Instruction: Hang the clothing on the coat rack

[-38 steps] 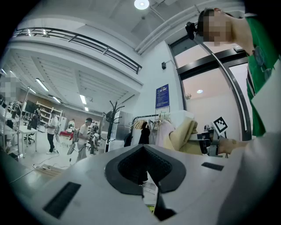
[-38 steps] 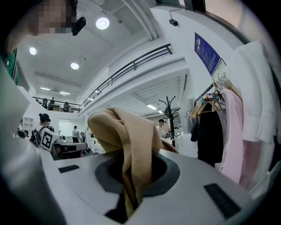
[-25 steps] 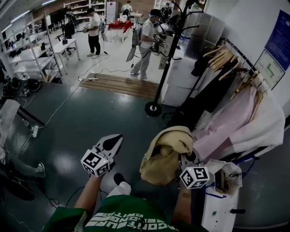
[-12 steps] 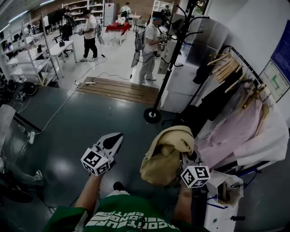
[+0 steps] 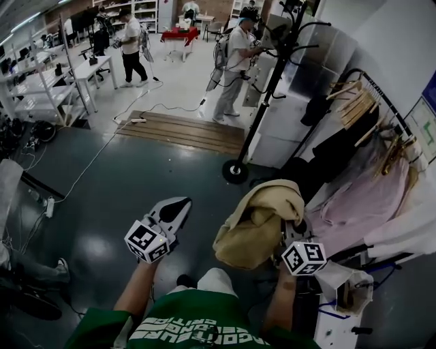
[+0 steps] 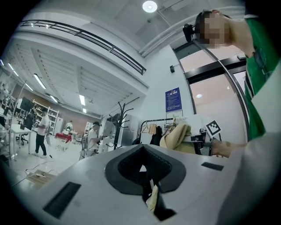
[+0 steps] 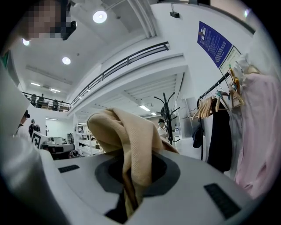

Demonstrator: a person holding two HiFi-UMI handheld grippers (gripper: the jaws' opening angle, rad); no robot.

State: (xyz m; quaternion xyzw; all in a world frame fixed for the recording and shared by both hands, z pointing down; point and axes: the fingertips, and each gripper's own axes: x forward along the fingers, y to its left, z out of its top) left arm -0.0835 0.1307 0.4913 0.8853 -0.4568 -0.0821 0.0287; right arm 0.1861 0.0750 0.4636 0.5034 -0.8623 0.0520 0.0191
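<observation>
- The dark glossy floor is lying open ahead, as far as the black metal coat rack.
- A clothes rail crowded with hanging garments is closing off the right side.
- The tan knitted garment is bulging over the right gripper.

Indoor, even overhead light: ceiling lamp flares high above the left jaws, two lamps above the right. Head view dim, floor sheen beyond the jaws; gripper views fisheye-bent, corners black. Clothing at the right jaws looks slightly soft, perhaps too near.
</observation>
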